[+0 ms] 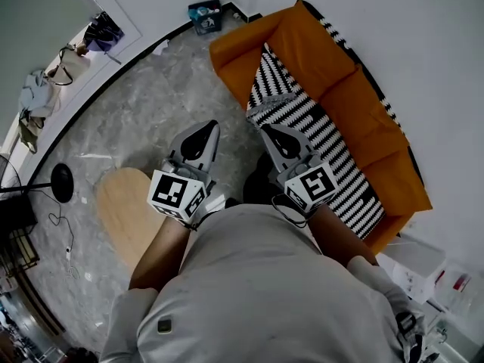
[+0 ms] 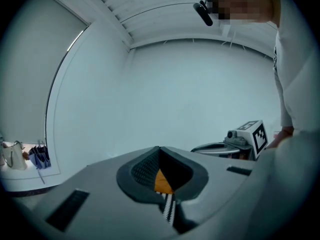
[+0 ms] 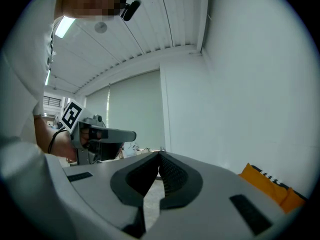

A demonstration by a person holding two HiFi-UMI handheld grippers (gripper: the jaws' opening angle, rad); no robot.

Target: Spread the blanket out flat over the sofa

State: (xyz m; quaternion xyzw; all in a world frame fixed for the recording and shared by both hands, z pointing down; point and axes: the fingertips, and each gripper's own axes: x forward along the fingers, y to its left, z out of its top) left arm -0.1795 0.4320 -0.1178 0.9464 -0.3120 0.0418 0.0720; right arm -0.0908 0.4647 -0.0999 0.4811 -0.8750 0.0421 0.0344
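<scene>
An orange sofa (image 1: 348, 89) stands along the white wall at the right. A black-and-white striped blanket (image 1: 318, 134) lies along its seat, its near end bunched at the sofa's left end. My left gripper (image 1: 206, 125) is over the grey floor, left of the sofa, its jaws shut with nothing in them. My right gripper (image 1: 266, 129) hovers by the blanket's front edge, also shut and empty. In the left gripper view, a bit of orange and stripes shows behind the shut gripper (image 2: 160, 148). In the right gripper view the gripper (image 3: 160, 154) is shut, the sofa (image 3: 272, 186) at the lower right.
A round wooden table (image 1: 125, 210) stands left of the person. A black lamp base (image 1: 62, 181) with cables is further left. A blue box (image 1: 204, 15) sits by the wall beyond the sofa. White boxes (image 1: 423, 267) lie at the sofa's near end.
</scene>
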